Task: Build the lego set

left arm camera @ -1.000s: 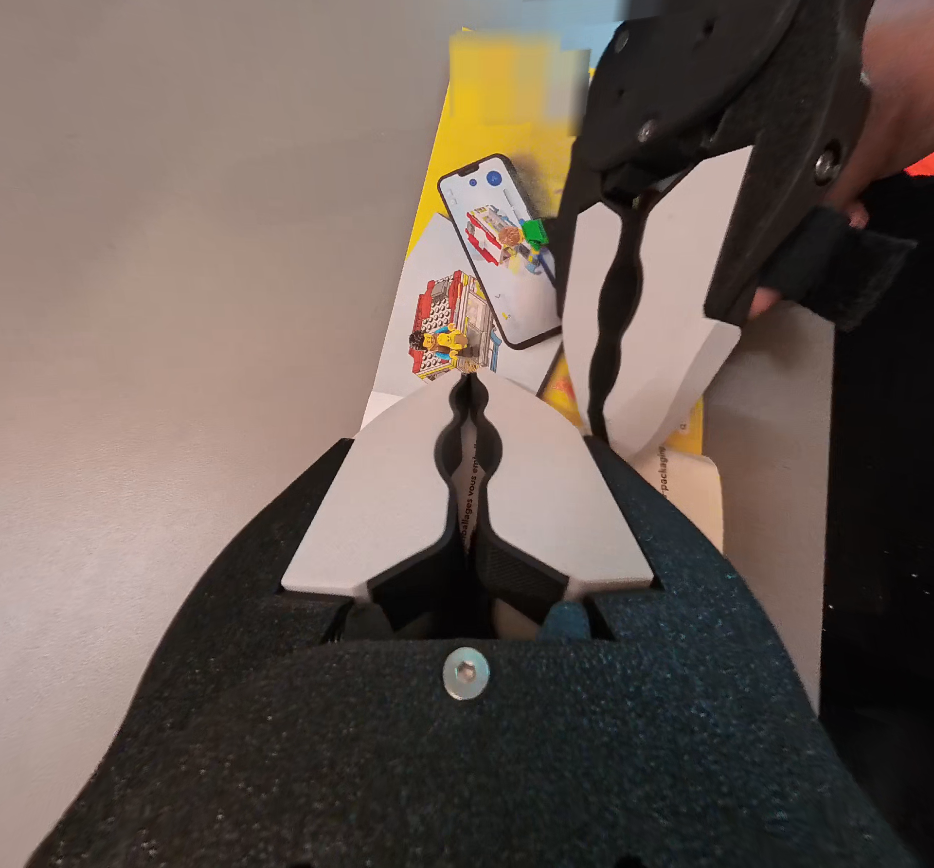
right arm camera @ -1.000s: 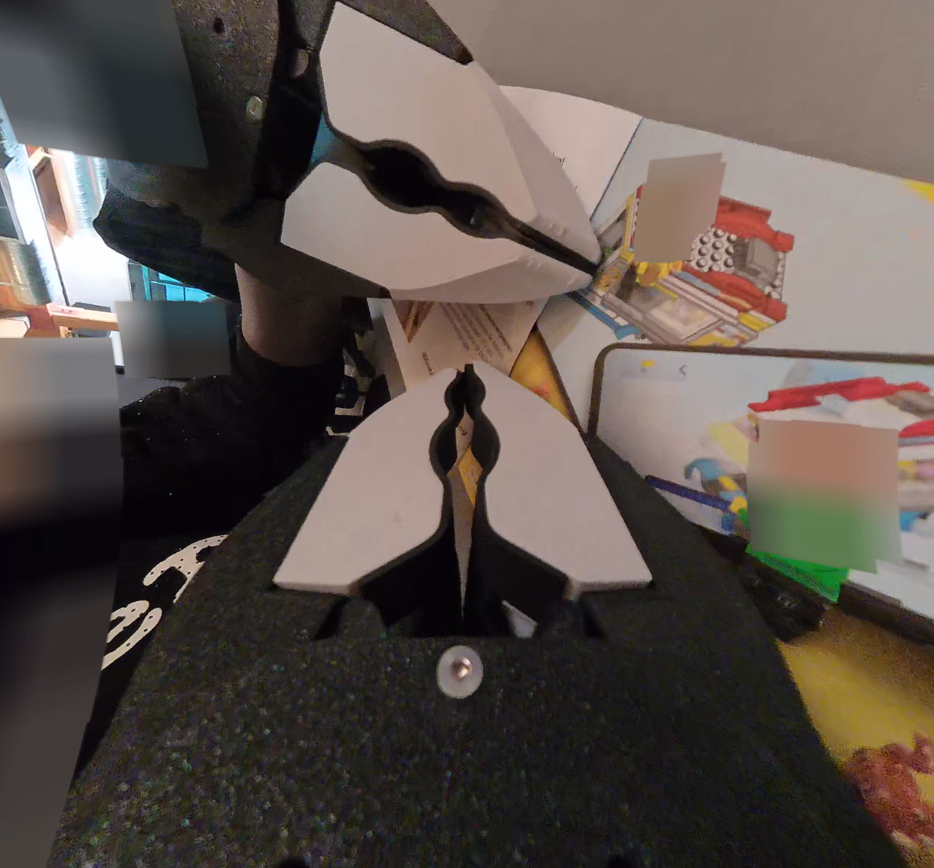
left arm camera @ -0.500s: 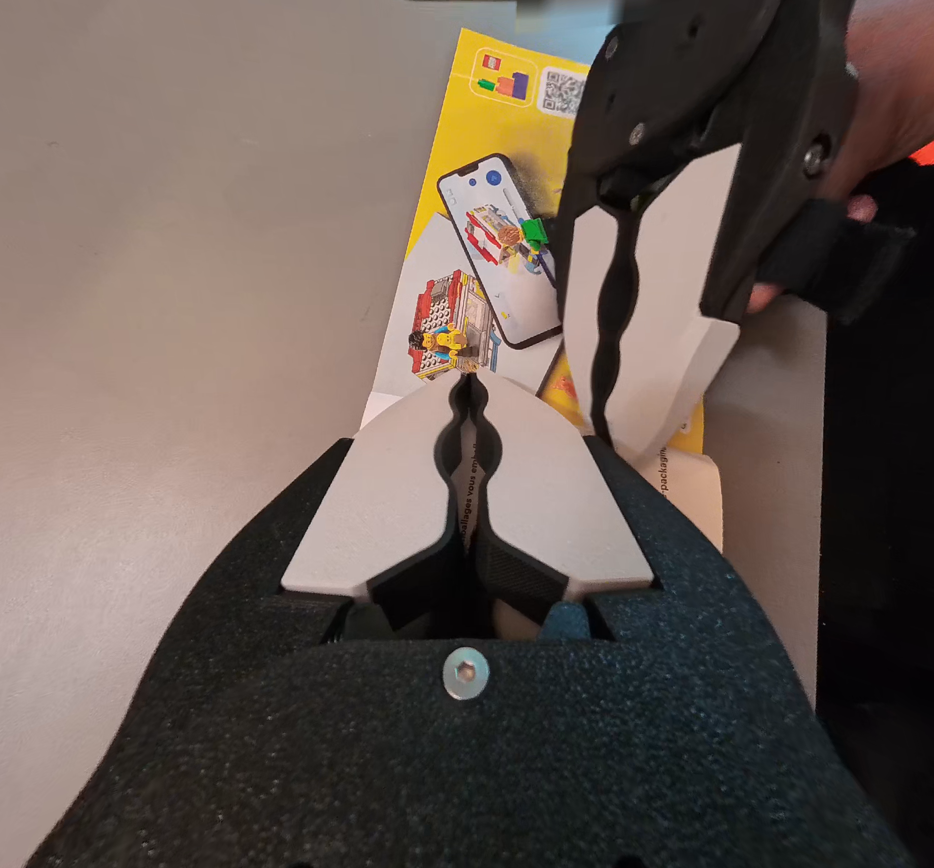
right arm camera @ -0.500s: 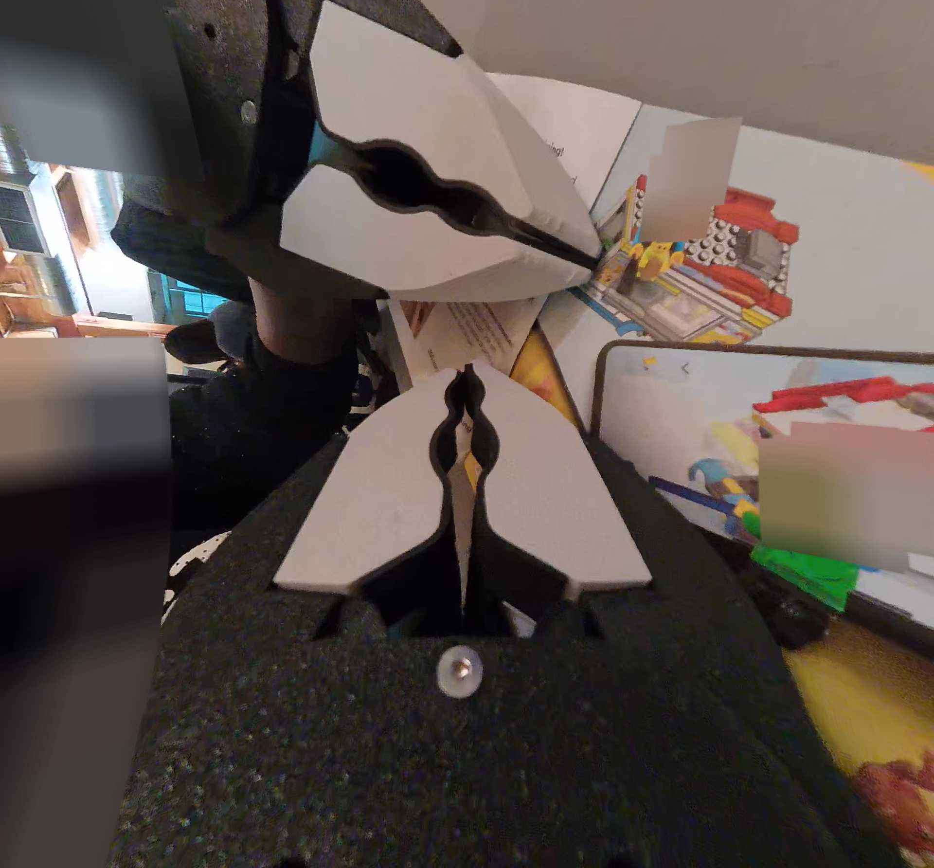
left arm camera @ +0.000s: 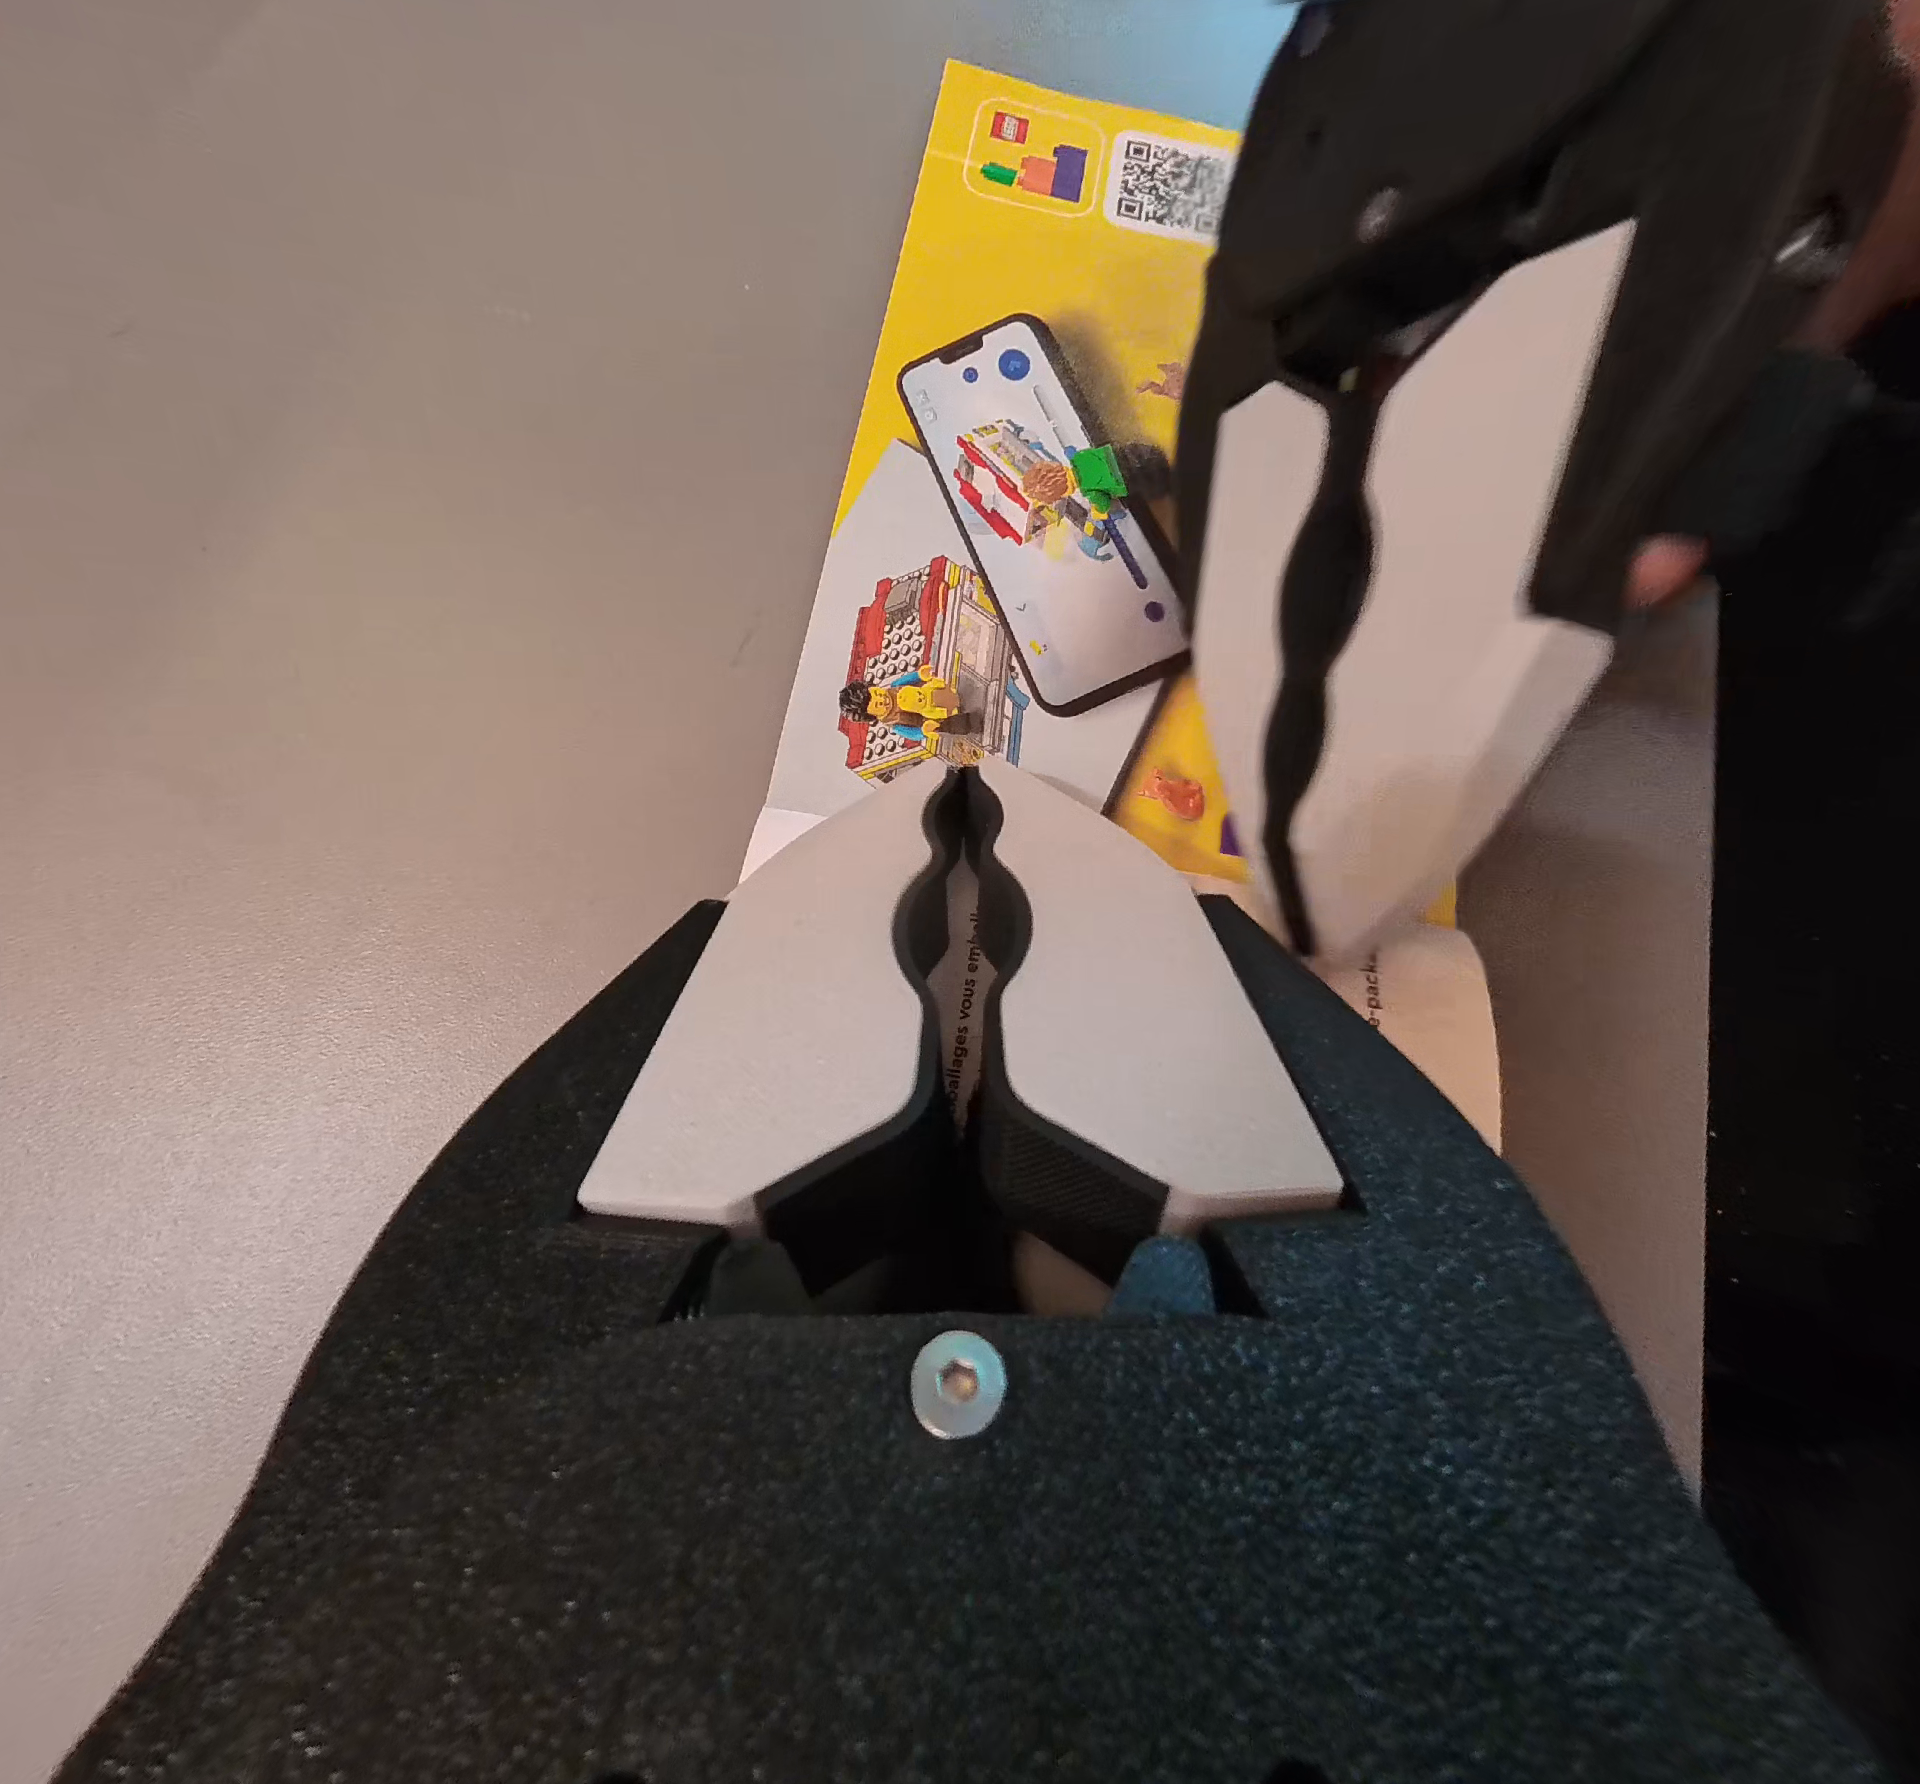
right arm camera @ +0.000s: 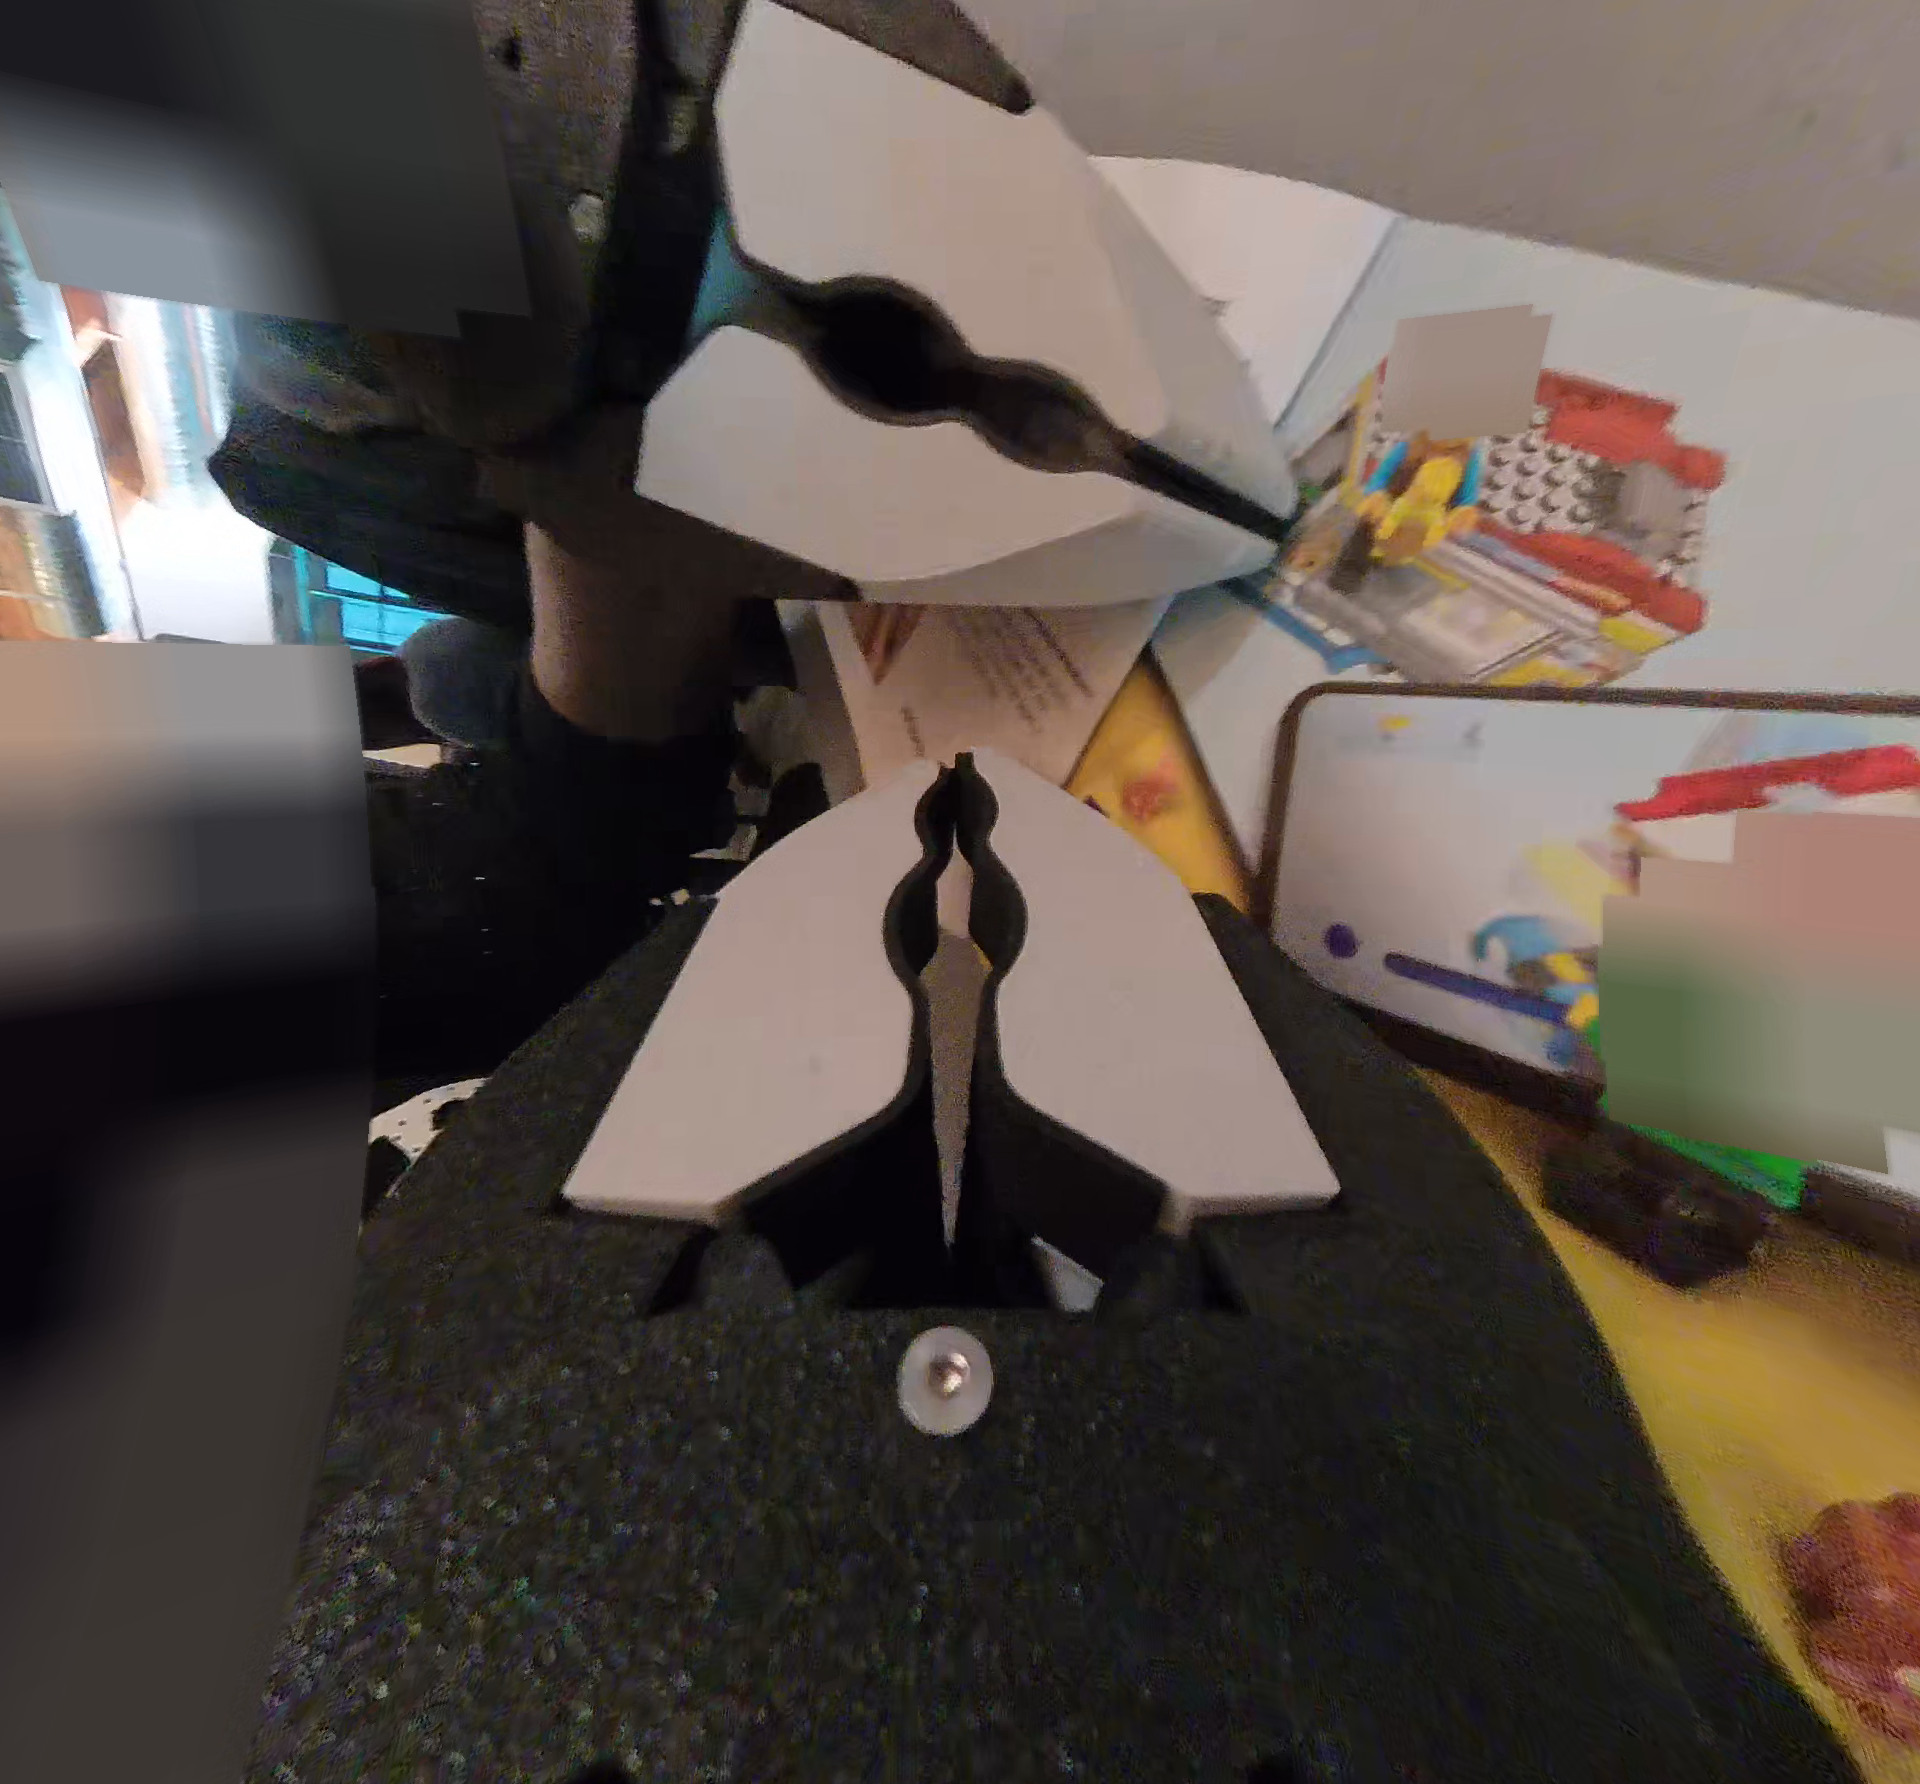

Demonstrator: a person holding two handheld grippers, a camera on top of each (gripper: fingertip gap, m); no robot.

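— What have your claws got?

— My left claw [left arm camera: 961, 778] is closed tight on a leaflet [left arm camera: 997, 363]; a strip of its paper runs up the slot between my two grey fingers [left arm camera: 790, 1007]. My right claw [right arm camera: 961, 763] is pinched on the same leaflet at another spot along its near edge, paper showing in its slot too.

— How do the two stand to each other?

— Close together. From the left, the right claw [left arm camera: 1299, 934] comes down from the upper right, a hand [left arm camera: 1662, 560] behind it. From the right, the left claw [right arm camera: 1273, 519] comes in from the upper left, tips on the paper.

— And the leaflet?

— Yellow and white, with printed pictures of a toy brick building and a phone. It stretches away from my fingertips over the plain grey table [left arm camera: 416, 487]; its near end curls up white where we grip it.
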